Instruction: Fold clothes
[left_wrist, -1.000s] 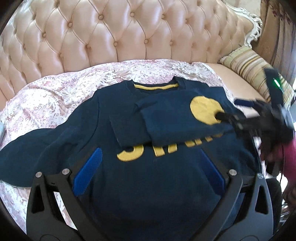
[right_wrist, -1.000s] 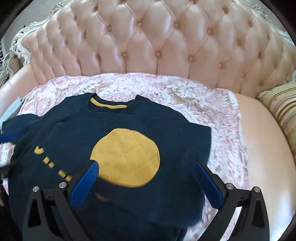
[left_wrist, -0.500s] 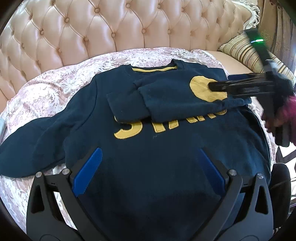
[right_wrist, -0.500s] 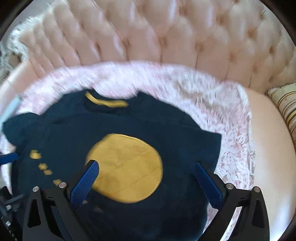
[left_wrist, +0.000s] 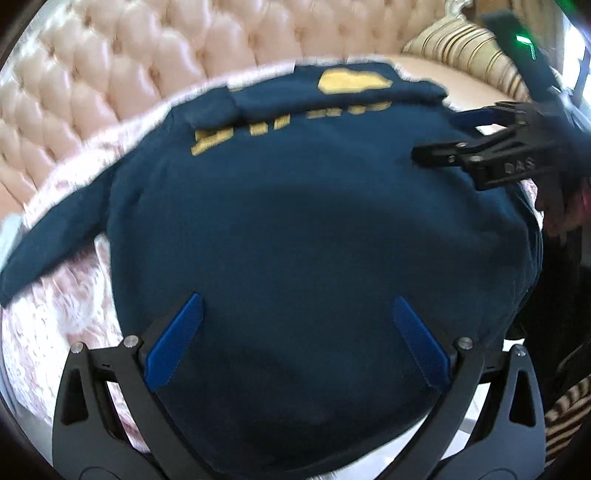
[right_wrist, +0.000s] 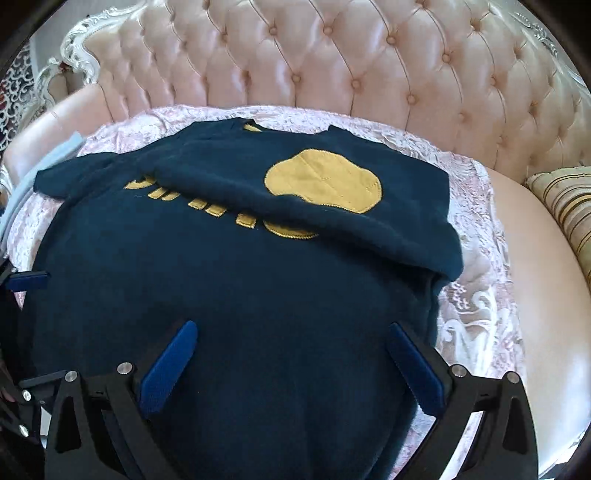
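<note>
Left gripper (left_wrist: 295, 328) and right gripper (right_wrist: 291, 354) both spread apart, navy sweater (right_wrist: 229, 280) on lace-covered tufted sofa (right_wrist: 332, 55), right gripper withdrawn from sleeve toward hem.

A tufted pink sofa (right_wrist: 369, 55) carries a floral cover (right_wrist: 476, 314), bearing a navy sweater (right_wrist: 258, 295).

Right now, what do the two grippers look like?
Both match: the left gripper and right gripper have black angular frames with triangular cutouts, silver bolts and blue ribbed pads on the jaws. The left view shows "DAS" embossed on the right one, and a green light behind it.
</note>
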